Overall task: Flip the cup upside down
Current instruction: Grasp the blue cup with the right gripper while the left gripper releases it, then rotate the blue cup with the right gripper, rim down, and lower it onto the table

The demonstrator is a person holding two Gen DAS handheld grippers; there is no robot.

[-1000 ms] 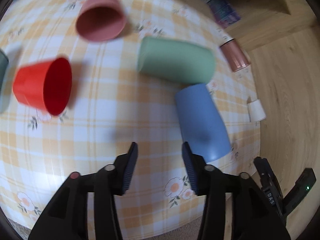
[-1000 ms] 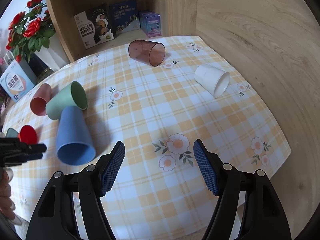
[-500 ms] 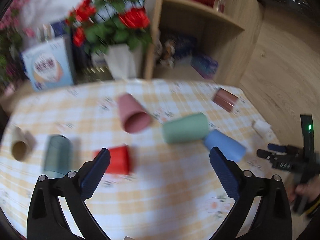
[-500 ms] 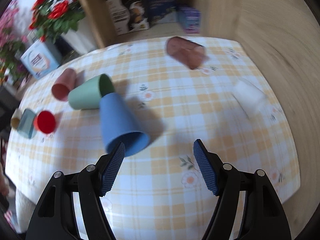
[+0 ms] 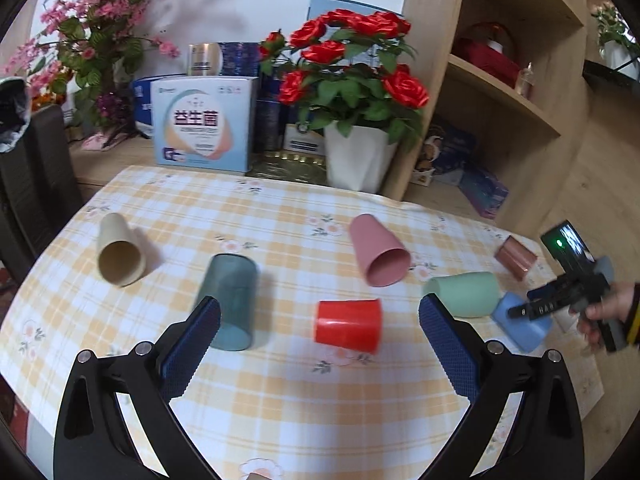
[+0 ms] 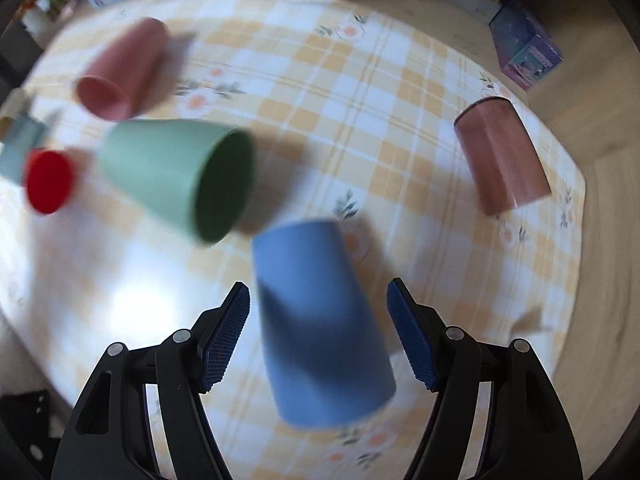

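The blue cup (image 6: 320,324) lies on its side on the checked table (image 6: 400,120), directly between the fingers of the right gripper (image 6: 318,332), its wider end toward the camera and its narrower base pointing away. Those fingers stand spread wide, one pad on each side of the cup with a gap showing on both sides, so nothing is gripped. The right wrist view is blurred.

Just beyond the left finger lies the green cup (image 6: 176,176), on its side with its dark mouth turned toward the blue cup; whether the two touch cannot be told. Further out on that side are the pink cup (image 6: 120,72) and the red cup (image 6: 50,180), both tipped over. Ahead and to the right of the right finger, well apart, a brownish translucent cup (image 6: 502,160) lies on its side.

The left gripper (image 5: 318,344) hangs above the table with its fingers spread very wide and empty. The red cup sits between them, ahead of the tips. A teal translucent cup (image 5: 232,306) lies just beyond its left finger, and a beige cup (image 5: 120,252) further left. Behind the table stand red roses in a white pot (image 5: 356,160).
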